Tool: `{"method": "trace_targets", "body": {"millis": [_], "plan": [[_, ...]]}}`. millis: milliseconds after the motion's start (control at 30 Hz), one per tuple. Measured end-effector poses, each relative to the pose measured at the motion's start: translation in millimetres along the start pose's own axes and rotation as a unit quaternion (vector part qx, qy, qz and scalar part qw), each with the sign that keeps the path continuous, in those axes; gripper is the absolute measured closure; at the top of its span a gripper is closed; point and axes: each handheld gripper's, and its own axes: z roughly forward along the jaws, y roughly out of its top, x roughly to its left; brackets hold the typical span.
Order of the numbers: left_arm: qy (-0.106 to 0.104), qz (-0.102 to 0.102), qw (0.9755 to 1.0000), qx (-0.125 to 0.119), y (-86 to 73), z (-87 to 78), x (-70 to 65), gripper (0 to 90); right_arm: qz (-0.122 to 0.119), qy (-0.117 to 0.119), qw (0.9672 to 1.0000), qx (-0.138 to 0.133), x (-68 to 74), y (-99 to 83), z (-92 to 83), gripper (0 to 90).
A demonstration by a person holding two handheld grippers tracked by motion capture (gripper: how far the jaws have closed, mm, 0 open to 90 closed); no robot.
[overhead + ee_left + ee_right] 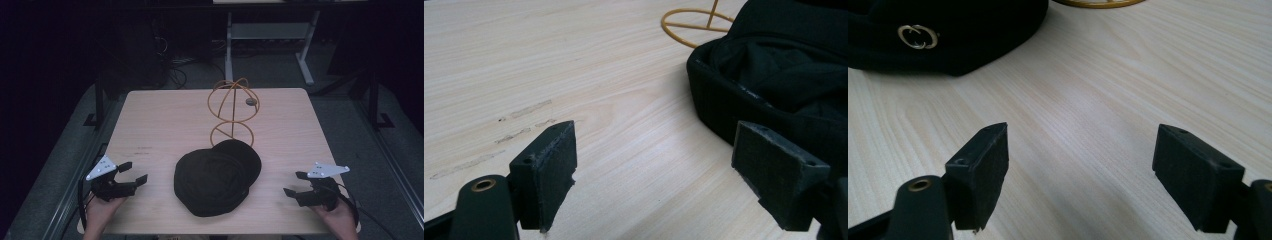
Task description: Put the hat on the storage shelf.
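A black cap (216,177) lies on the near middle of the desk (160,120), between the two hand-held grippers and touching neither. It lies on its side or partly turned over: the left gripper view (774,85) looks into its hollow, where dark lining cloth is bunched up and nothing else lies. Its long axis runs from the near left to the far right of the desk in the high view, with the flat brim end at the far right and the rounded crown toward the person. In the right gripper view the cap (948,35) shows a small metal emblem (918,37) of two linked rings on its outer side.

Just behind the cap stands an orange wire stand (232,112), a ball of hoops on a thin stem over a round base ring; the brim end reaches the ring's near edge, though I cannot tell whether they touch. A small dark round thing sits at the ball's right side.

The left hand-held gripper (136,173) is off to the cap's left, jaws spread wide with bare desk between them, pointing toward the cap. The right hand-held gripper (296,184) is at the cap's right, likewise spread and grasping nothing.
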Motion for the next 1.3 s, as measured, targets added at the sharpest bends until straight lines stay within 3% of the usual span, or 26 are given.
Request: {"method": "trace_targets", "body": {"millis": [300,433,700,867,1300], "plan": [[-0.007,0.007,0.9999,0.008,-0.4,0.2,-2.3,17.6,0.001,0.01,0.9999,-0.011,4.8,7.8,-5.5,20.0],[-0.007,-0.005,1.0,0.001,-1.1,-1.9,0.8,17.6,-0.012,0.02,0.9996,-0.015,13.8,21.1,-8.1,18.3],[0.0,-0.008,1.0,-0.005,-0.8,-5.3,1.7,17.6,-0.038,0.04,0.9984,-0.011,30.0,43.8,-7.7,17.4],[-0.002,-0.008,1.0,-0.004,-0.5,-4.1,2.7,17.6,-0.08,0.054,0.9953,-0.004,49.2,68.7,-7.2,17.5],[-0.009,-0.006,0.9999,0.001,-0.4,-2.1,1.6,17.7,-0.123,0.109,0.9863,0.014,81.0,104.1,16.2,22.9]]}}
